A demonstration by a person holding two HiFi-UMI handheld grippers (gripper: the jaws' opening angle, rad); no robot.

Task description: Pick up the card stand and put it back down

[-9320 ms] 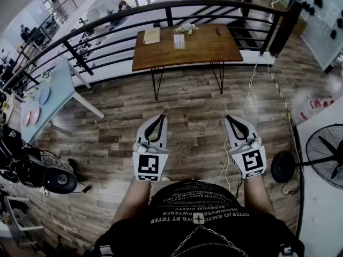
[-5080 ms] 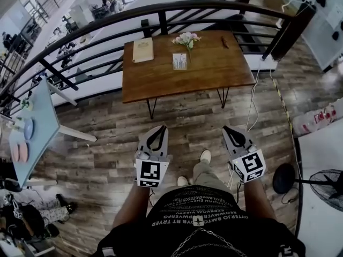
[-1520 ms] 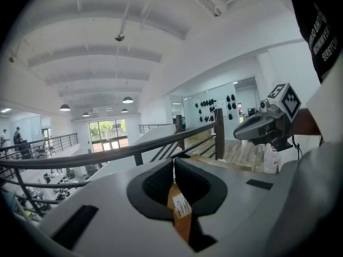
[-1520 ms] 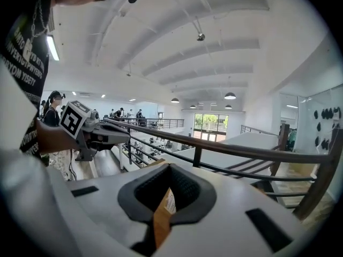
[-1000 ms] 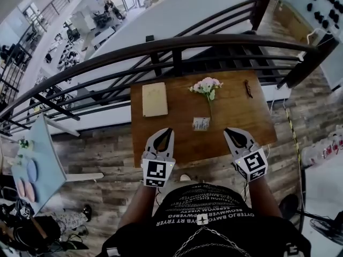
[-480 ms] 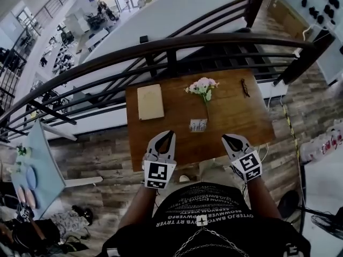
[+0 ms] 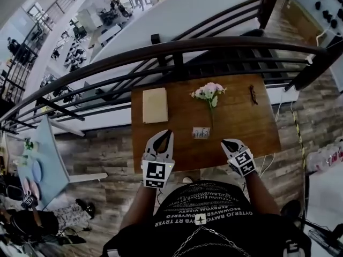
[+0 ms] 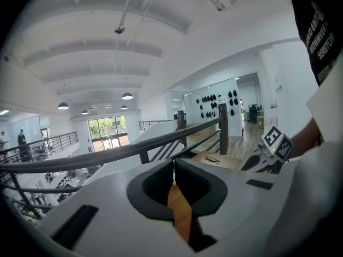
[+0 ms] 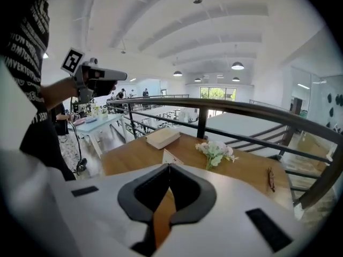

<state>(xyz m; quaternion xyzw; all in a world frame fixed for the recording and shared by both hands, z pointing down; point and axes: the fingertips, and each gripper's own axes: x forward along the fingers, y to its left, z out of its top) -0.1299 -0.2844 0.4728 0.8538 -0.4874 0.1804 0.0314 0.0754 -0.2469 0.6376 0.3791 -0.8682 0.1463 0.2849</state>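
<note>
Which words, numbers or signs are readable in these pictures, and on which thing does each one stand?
No text can be quoted with certainty.
On the shirt: rows of white capital letters, upside down in the head view, too distorted to read.
On the card stand: print too small to read.
On the book: no readable text.
On the left gripper and right gripper: square black-and-white markers, no letters.

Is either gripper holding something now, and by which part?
Nothing is held. Both the left gripper and the right gripper have their jaws together and empty; the card stand stands untouched on the table.
</note>
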